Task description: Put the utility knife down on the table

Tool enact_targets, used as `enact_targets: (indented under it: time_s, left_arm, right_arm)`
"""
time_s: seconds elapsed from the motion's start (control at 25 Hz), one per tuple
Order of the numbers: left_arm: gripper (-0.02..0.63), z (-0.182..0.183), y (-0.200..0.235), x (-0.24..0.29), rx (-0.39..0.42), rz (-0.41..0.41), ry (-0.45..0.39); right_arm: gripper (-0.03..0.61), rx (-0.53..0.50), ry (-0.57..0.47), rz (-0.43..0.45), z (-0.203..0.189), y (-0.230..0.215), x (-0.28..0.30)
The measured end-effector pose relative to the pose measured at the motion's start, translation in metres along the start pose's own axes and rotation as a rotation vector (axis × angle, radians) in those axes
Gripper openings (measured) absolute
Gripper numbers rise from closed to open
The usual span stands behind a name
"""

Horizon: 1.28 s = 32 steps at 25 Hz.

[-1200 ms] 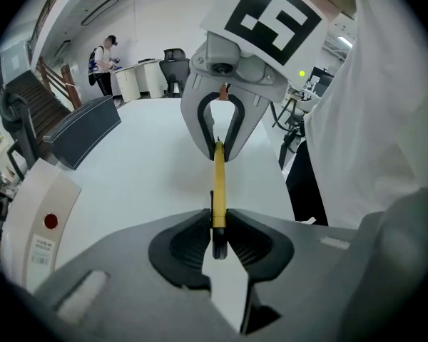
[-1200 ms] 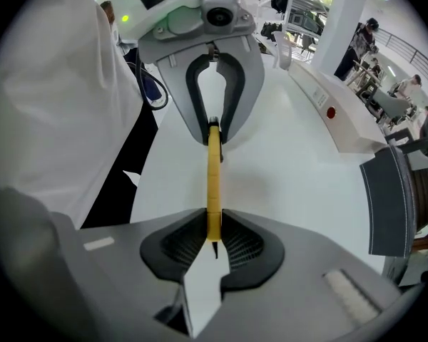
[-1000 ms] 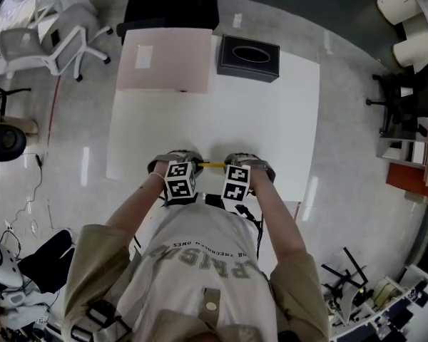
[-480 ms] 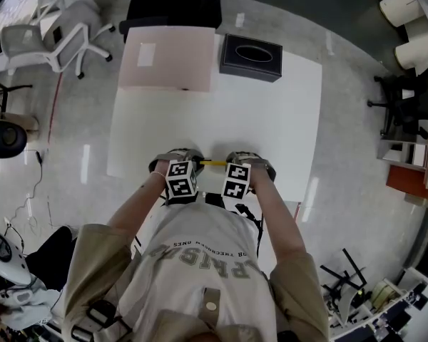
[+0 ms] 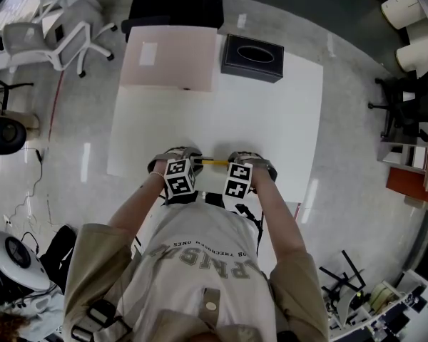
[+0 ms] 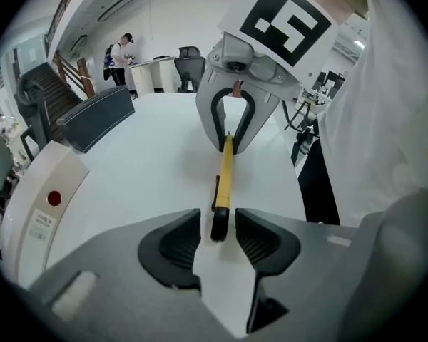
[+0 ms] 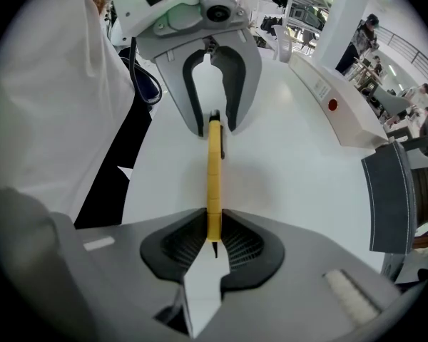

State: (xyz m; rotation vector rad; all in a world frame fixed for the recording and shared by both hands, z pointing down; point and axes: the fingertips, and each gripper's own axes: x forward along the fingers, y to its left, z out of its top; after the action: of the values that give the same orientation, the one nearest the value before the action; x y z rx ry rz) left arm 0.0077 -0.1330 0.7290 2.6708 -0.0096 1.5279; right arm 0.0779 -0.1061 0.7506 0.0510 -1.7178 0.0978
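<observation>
The yellow utility knife [image 5: 214, 162] lies lengthwise between my two grippers, low over the white table [image 5: 271, 120] near its front edge. My left gripper [image 6: 218, 234] is opening. The knife's black end [image 6: 219, 226] sits between its pads, with a gap on each side. My right gripper [image 7: 214, 237] points down and is shut on the knife's yellow body [image 7: 214, 177]. In the head view the left gripper [image 5: 192, 162] is just left of the knife and the right gripper [image 5: 232, 164] just right of it. Each gripper view shows the other gripper facing it: the right gripper [image 6: 233, 130] and the left gripper [image 7: 212, 116].
A black box [image 5: 252, 58] stands at the table's far edge. A pale pink board [image 5: 167, 59] lies at the far left. A black chair [image 5: 175, 2] is behind the table and white chairs [image 5: 50, 38] stand to the left. My body is against the near edge.
</observation>
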Motion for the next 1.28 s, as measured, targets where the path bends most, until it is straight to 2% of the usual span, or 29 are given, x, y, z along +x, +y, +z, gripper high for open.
enact_targets:
  time_s: [0.28, 0.48, 0.8, 1.0, 1.28]
  left_arm:
    - [0.161, -0.001, -0.002, 0.001, -0.006, -0.008, 0.012]
    - [0.161, -0.003, -0.002, 0.0, -0.004, -0.008, 0.021]
    - [0.161, -0.004, -0.001, -0.001, -0.018, -0.001, 0.023]
    - [0.193, -0.005, 0.003, 0.0, -0.046, 0.019, 0.015]
    - [0.199, -0.007, 0.006, -0.001, -0.051, 0.031, 0.014]
  right_arm:
    - [0.071, 0.018, -0.023, -0.001, 0.0, 0.0, -0.001]
    - [0.104, 0.019, -0.02, -0.006, -0.001, -0.001, -0.003]
    - [0.106, 0.021, -0.017, -0.019, -0.002, -0.005, -0.005]
    - [0.117, 0.027, -0.013, -0.017, -0.003, -0.005, -0.003]
    - [0.123, 0.038, -0.009, -0.013, -0.003, -0.007, -0.001]
